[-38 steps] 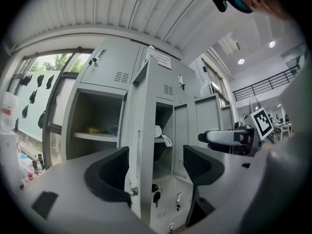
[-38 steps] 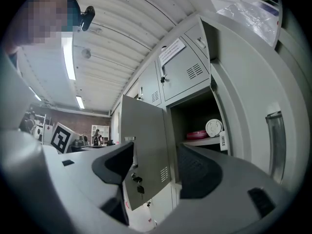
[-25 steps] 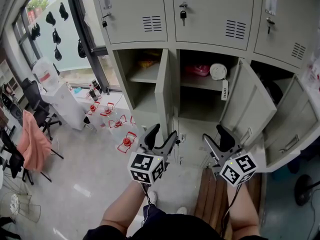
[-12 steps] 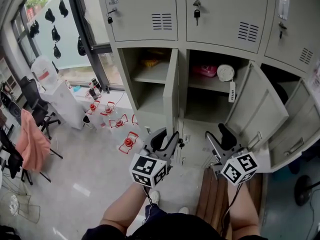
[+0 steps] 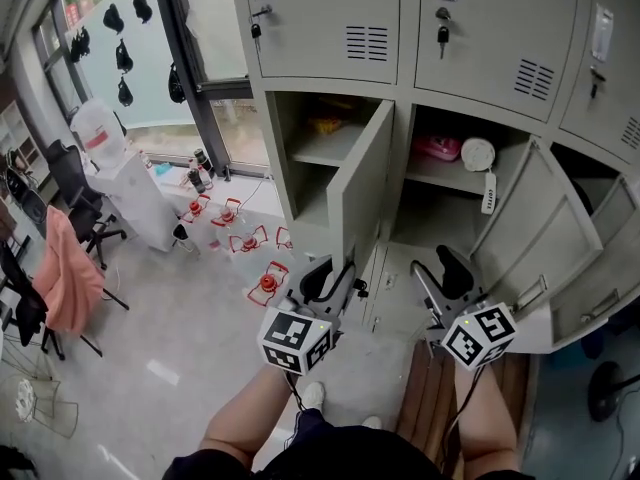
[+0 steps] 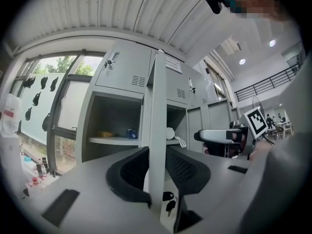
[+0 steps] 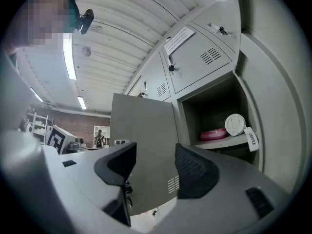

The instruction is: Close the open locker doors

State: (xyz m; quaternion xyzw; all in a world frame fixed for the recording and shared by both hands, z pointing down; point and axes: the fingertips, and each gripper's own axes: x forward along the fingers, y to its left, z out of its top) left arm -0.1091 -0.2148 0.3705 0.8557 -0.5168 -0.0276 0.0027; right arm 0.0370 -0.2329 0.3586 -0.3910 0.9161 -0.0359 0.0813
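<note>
Grey steel locker bank, doors ajar.
Left claw just closed onto upright grey steel door edge; right claw wide, empty.

This is a workplace locker area: a bank of grey steel lockers stands beside a tall window. Office chairs and a water dispenser stand nearby, under strip lights on a corrugated ceiling.
</note>
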